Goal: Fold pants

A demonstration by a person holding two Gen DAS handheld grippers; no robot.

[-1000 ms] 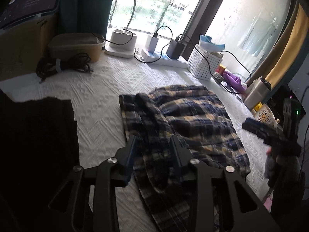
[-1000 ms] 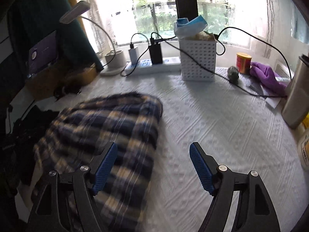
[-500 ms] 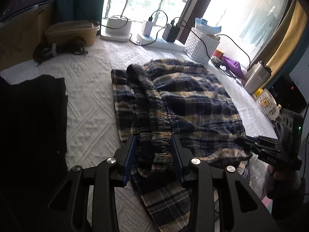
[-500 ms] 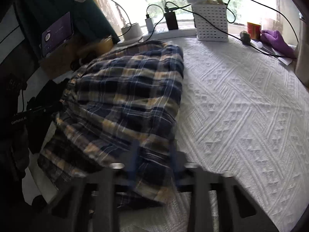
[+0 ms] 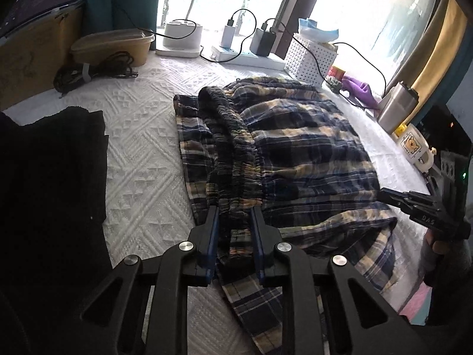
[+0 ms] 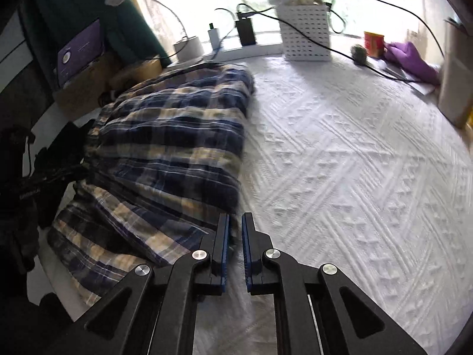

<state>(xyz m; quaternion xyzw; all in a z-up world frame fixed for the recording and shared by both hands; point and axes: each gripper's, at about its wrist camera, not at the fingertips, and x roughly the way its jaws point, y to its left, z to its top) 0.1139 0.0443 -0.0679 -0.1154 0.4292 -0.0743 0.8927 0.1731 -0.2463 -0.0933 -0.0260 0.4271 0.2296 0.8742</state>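
Blue and tan plaid pants (image 5: pixel 310 148) lie bunched on the white textured cover (image 6: pixel 340 162). Their gathered elastic waistband (image 5: pixel 236 153) runs toward me in the left wrist view. My left gripper (image 5: pixel 234 216) straddles the near end of that waistband; its jaws are closing and the pads press the bunched fabric. In the right wrist view the pants (image 6: pixel 177 136) fill the left half. My right gripper (image 6: pixel 235 222) is shut on their near right edge, with a sliver of cloth pinched between the blue pads (image 6: pixel 224 236).
A black garment (image 5: pixel 50 177) lies left of the pants. Along the window stand a white perforated basket (image 5: pixel 310 59), a power strip with chargers (image 5: pixel 245 54) and trailing cables. A steel tumbler (image 5: pixel 396 106), a mug (image 5: pixel 414 148) and a purple cloth (image 6: pixel 414 62) sit at the right.
Both grippers came down onto the pants. The right jaws went from wide open to shut on the pants' edge. The left jaws narrowed around the waistband.
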